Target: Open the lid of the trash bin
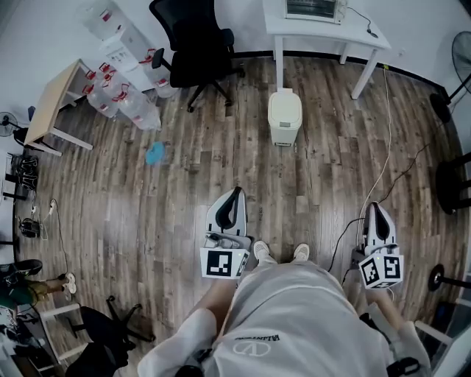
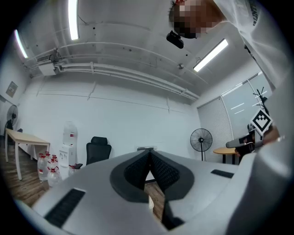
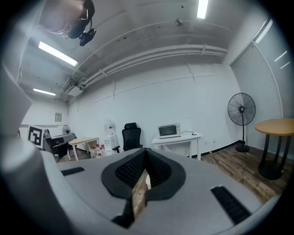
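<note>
The cream trash bin (image 1: 284,115) stands on the wooden floor ahead of me, just in front of a white table, and its lid lies closed. My left gripper (image 1: 235,191) points toward it from well short of it, jaws shut with nothing between them. My right gripper (image 1: 373,206) is held further right, also shut and empty. In the left gripper view the left gripper (image 2: 149,154) has its dark ribbed pads pressed together at the tips. The right gripper (image 3: 145,157) looks the same in the right gripper view. Neither gripper touches the bin.
A black office chair (image 1: 194,46) stands left of the bin, with water bottles (image 1: 121,101) and a wooden table (image 1: 54,104) further left. The white table (image 1: 368,37) carries a toaster oven (image 1: 315,9). A blue scrap (image 1: 155,153) and a cable (image 1: 387,140) lie on the floor.
</note>
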### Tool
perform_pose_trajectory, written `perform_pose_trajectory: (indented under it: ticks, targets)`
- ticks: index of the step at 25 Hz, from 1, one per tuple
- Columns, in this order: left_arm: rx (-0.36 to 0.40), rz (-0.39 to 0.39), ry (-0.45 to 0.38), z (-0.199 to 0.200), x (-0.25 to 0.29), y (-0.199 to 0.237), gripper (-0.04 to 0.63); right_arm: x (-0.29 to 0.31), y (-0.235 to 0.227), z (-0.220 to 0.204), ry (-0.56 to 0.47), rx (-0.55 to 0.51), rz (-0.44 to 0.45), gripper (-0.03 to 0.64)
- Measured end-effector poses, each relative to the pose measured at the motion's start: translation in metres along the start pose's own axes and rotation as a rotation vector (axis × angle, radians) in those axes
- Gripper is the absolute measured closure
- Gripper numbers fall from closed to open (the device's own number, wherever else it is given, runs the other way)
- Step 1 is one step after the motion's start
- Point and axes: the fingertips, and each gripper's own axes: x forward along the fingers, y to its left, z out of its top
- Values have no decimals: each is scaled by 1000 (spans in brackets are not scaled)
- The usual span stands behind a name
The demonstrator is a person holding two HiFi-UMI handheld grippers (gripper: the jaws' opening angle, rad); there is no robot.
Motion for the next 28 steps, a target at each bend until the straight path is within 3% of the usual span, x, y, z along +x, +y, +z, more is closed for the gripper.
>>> perform_pose_trajectory:
  ticks: [18, 28]
  targets:
    - [-72, -139, 43, -29, 4, 26, 595, 20, 69, -11, -1, 7, -19, 600]
    - [-90, -164, 59, -40, 63, 11, 595, 73, 45, -5, 0, 23, 15, 600]
